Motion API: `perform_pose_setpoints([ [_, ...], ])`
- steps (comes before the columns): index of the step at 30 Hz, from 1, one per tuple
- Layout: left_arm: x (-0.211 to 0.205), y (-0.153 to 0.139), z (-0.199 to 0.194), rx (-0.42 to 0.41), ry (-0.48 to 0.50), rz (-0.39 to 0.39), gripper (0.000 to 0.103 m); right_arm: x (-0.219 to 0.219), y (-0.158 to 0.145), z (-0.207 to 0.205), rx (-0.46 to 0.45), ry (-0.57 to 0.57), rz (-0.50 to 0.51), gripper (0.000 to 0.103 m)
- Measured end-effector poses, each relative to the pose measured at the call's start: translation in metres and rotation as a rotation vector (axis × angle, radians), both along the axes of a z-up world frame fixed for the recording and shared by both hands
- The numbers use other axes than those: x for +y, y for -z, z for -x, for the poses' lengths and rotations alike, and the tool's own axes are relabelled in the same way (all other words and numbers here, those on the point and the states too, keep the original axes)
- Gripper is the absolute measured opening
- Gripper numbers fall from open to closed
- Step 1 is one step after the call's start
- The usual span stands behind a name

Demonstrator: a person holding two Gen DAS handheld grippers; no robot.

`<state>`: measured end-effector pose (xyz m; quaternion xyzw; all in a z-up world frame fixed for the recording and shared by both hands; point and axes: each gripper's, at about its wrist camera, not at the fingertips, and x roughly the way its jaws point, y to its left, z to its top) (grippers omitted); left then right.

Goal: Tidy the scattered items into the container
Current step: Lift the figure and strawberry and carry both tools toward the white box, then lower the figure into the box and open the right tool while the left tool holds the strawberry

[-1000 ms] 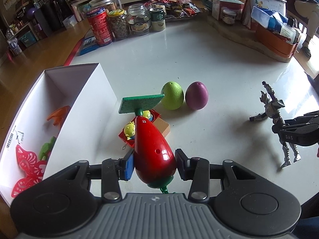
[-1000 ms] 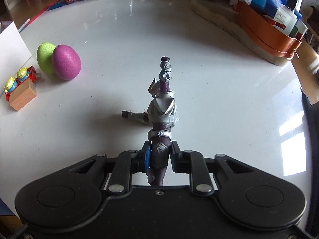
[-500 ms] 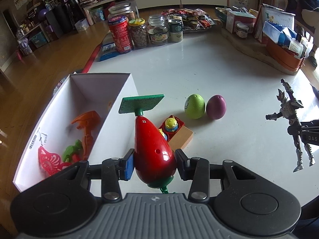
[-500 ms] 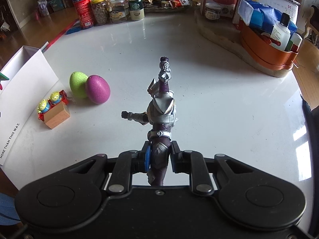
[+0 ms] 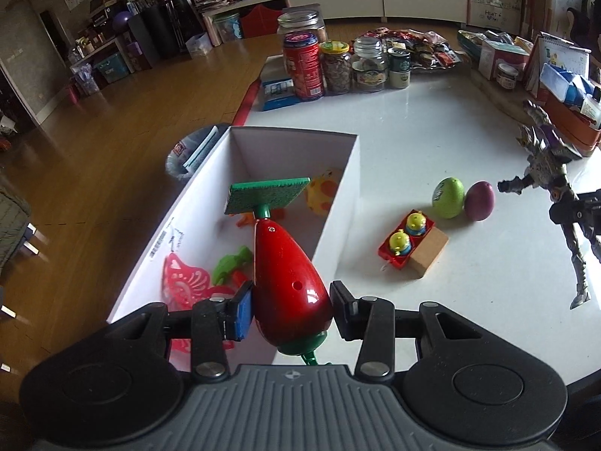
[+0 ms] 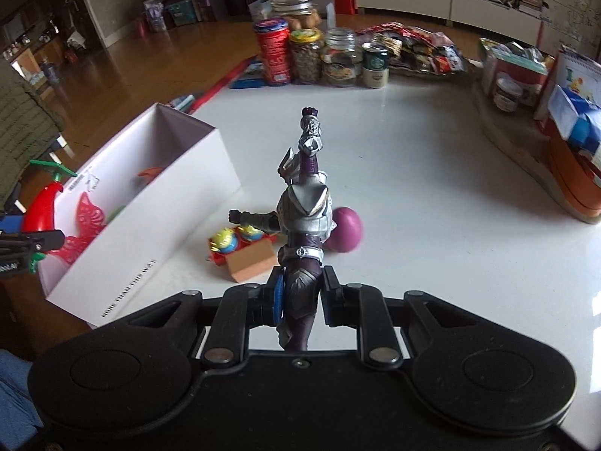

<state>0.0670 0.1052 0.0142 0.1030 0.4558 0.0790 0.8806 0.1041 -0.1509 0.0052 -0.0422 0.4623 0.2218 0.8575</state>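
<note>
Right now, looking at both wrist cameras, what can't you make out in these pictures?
- Right wrist: green egg hidden behind the figure.
- Left wrist: white box floor partly hidden by the red toy.
- Right wrist: box side print too small to read.
- Both views: jar labels too small.

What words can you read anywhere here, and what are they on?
"MORE THAN THIS WAY": roughly how the faint print along the white box's side reads; not sure.
Barcode label on the box wall: too small.
Red can, jars and green cup: labels blurred.
Calendar: unreadable.
</note>
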Motion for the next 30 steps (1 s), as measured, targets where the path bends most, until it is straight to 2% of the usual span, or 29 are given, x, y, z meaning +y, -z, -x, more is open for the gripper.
perform_pose_setpoints([
  [8, 0.057, -0.011, 0.016, 0.025, -0.028, -0.032, 0.043, 0.105, -0.042, 0.001, -0.025, -0.175, -0.026, 0.02],
  [14, 0.089, -0.018, 0.021, 0.04, -0.047, -0.035, 0.043, 0.166, -0.054, -0.004, -0.023, -0.245, -0.052, 0.02],
  [21, 0.102, -0.016, 0.011, 0.065, -0.012, -0.067, 0.043, 0.205, -0.041, -0.024, 0.056, -0.206, -0.118, 0.02],
  [30, 0.106, -0.01, -0.008, 0.079, 0.039, -0.101, 0.043, 0.225, -0.012, -0.052, 0.139, -0.091, -0.165, 0.02],
])
